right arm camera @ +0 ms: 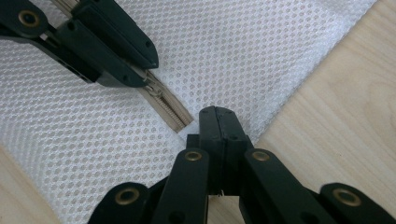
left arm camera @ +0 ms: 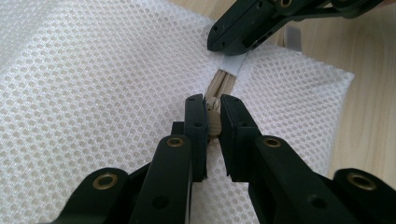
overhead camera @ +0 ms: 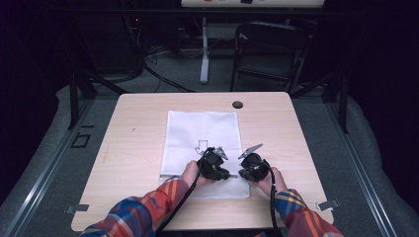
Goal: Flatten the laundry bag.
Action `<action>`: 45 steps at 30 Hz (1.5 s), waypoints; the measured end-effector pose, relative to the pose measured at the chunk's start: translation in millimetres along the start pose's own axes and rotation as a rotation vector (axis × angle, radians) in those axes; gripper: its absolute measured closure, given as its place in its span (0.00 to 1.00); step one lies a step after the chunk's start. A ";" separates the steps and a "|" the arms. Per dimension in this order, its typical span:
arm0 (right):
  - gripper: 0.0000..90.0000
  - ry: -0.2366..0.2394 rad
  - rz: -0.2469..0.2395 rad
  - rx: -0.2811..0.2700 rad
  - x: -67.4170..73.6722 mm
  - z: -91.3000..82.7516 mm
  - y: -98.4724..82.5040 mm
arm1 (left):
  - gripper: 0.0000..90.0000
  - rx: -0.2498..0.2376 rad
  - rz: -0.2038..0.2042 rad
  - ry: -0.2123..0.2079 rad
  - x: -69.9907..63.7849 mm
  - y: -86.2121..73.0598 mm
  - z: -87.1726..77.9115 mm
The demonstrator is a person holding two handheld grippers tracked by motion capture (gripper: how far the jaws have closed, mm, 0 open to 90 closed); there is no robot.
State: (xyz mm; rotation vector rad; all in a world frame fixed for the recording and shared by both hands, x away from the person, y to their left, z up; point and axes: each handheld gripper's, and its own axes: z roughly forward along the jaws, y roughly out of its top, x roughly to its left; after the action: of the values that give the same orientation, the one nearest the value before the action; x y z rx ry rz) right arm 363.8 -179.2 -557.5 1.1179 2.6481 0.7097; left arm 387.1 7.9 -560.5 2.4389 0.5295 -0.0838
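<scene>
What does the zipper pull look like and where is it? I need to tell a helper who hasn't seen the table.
On the wooden table lies a white mesh bag, with a beige zipper along its near edge. The pull is the small beige tab pinched in the left gripper, near the zipper's end. It is the only beige lump on the white mesh.
</scene>
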 end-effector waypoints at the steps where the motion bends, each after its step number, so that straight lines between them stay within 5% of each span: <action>1: 1.00 0.000 0.000 0.000 0.0 0.0 0.0 | 0.91 0.001 -0.002 -0.001 0.6 -0.5 -0.5; 9: 1.00 -0.014 -0.005 0.012 2.3 0.0 2.3 | 0.90 0.002 -0.011 -0.004 2.0 -3.3 -0.5; 11: 1.00 0.011 0.013 -0.029 4.2 1.1 2.3 | 0.90 0.003 -0.011 -0.008 2.7 -3.6 -0.3; 18: 1.00 0.051 -0.025 -0.031 11.7 6.6 6.8 | 0.90 0.004 -0.014 -0.006 2.8 -3.8 0.2; 27: 1.00 0.040 -0.084 -0.045 13.7 8.4 5.3 | 0.90 0.001 -0.014 -0.001 1.7 -4.1 0.6; 45: 1.00 0.051 -0.050 -0.052 12.7 8.4 4.1 | 0.91 0.008 -0.006 0.014 0.2 -3.9 -1.6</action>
State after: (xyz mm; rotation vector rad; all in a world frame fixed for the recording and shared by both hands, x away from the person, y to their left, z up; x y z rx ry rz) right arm 360.3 -164.7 -562.6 1.0305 2.6732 0.8026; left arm 385.7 11.7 -561.5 2.4477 0.5440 -0.0711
